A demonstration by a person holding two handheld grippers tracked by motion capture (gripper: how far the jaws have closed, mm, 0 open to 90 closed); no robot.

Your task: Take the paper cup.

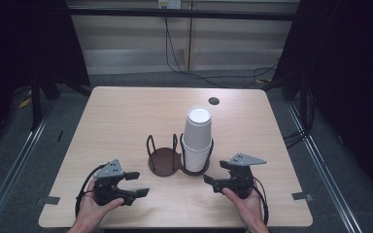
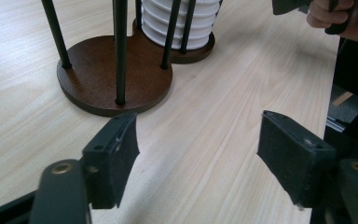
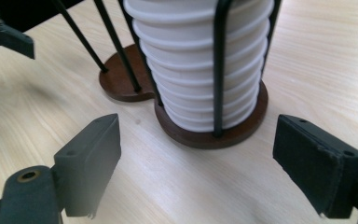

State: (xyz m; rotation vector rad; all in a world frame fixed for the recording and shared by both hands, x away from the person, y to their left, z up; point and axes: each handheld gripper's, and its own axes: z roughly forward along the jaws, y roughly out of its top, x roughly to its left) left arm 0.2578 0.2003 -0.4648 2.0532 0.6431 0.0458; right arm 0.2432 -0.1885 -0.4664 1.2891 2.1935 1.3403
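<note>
A dark brown two-ring cup holder (image 1: 164, 160) with black wire posts stands at the table's middle. Its right ring holds a tall stack of white paper cups (image 1: 197, 138); its left ring is empty. My left gripper (image 1: 141, 184) rests near the front left, jaws open, nothing between them. My right gripper (image 1: 214, 172) sits just right of the stack, open as well. In the left gripper view the empty base (image 2: 116, 74) lies ahead of my left gripper (image 2: 198, 149), with the cups (image 2: 177, 28) beyond. In the right gripper view the cups (image 3: 200, 60) stand close before my right gripper (image 3: 198, 154).
A light wooden table (image 1: 126, 116) with a dark round hole (image 1: 213, 101) near its far edge. Tape marks sit at the front corners (image 1: 51, 200). Cables run over the floor behind the table. The far half of the tabletop is bare wood.
</note>
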